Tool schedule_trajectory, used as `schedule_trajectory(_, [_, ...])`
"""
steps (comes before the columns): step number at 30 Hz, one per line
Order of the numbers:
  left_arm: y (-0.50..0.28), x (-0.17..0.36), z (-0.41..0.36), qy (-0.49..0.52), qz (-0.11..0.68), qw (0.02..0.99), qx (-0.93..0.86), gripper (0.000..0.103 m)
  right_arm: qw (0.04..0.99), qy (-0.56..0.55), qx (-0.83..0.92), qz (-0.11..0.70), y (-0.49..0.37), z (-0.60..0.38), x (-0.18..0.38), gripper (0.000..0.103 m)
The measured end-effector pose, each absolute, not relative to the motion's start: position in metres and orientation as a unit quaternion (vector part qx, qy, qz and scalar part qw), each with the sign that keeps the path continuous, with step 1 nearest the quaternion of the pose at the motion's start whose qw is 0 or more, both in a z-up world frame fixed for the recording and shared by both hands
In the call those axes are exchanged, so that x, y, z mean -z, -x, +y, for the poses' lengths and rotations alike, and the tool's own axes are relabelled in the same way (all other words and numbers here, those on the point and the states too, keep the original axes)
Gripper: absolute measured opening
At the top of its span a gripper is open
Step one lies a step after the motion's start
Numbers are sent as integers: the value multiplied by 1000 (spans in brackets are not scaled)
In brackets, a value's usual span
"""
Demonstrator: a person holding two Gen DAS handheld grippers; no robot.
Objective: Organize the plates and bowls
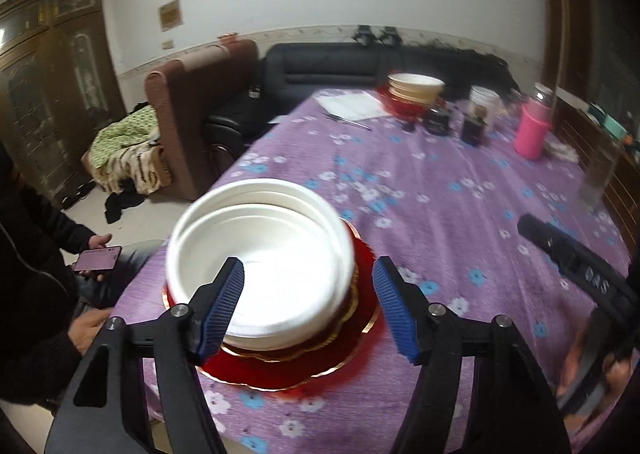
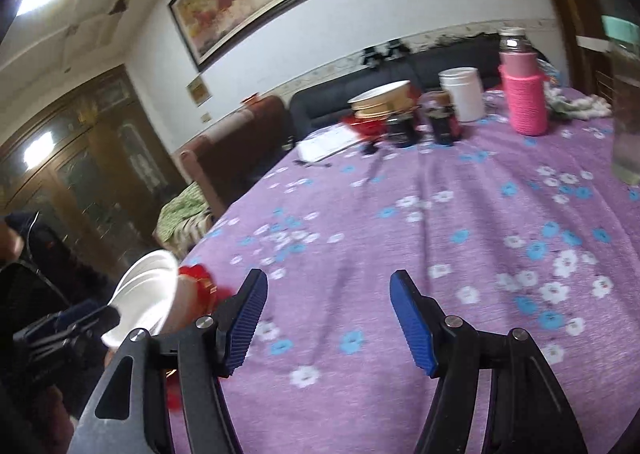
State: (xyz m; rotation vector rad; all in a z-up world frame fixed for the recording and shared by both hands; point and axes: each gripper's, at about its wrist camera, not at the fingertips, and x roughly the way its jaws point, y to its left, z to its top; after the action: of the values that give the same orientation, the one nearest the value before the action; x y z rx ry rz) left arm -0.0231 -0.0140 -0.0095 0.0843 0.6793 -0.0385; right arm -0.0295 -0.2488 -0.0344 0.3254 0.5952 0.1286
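Judging by how things lie, the sorting looks partly done: a nested stack of white disposable plates (image 1: 260,254) sits on a pile of red scalloped plates with gold rims (image 1: 296,354) near the edge of the round table under its purple floral cloth (image 1: 440,194), and a second group, cream-and-tan bowls nested on a red dish (image 1: 414,94), stands well apart at the far side among jars and a pink knitted bottle sleeve (image 1: 532,134). The left gripper (image 1: 308,306) hangs just above the near stack with its blue ribbed fingers (image 1: 224,306) apart; one overlaps the white rim in this view, but neither presses on anything. The right gripper (image 2: 328,322) points at bare cloth, fingers spread and empty, the white plates (image 2: 144,294) off to its left. What seems left is bringing the far bowls together with, or neatly beside, the near pile; whether loose pieces remain elsewhere cannot be told.
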Motion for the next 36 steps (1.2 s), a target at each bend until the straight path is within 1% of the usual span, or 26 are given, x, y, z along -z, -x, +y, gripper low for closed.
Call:
schedule_trajectory(4, [19,11,2,-27,329,944,3,67,940,-144,-91,296,33,-218,31,66])
schedule_trajectory(8, [16,15,14,-13,330,944,-8,67,937,-135,-115,302,37,-189,32,71])
schedule_trajectory(12, [14,18,25,-4,332,943,-17,67,934,-118,-135,309,40,-164,34,71])
schedule_trajectory(14, [14,19,30,0,332,943,-22,70,932,-114,-146,311,42,-153,34,71])
schedule_trajectory(15, [14,20,31,2,332,943,-24,74,932,-111,-148,311,43,-150,34,72])
schedule_trajectory(16, [14,20,33,4,330,943,-26,76,932,-108,-151,310,44,-145,33,72])
schedule_trajectory(22, [12,22,42,16,331,943,-38,77,932,-102,-159,309,43,-135,31,73])
schedule_trajectory(36, [12,20,37,14,330,943,-29,77,932,-118,-158,304,42,-146,30,74])
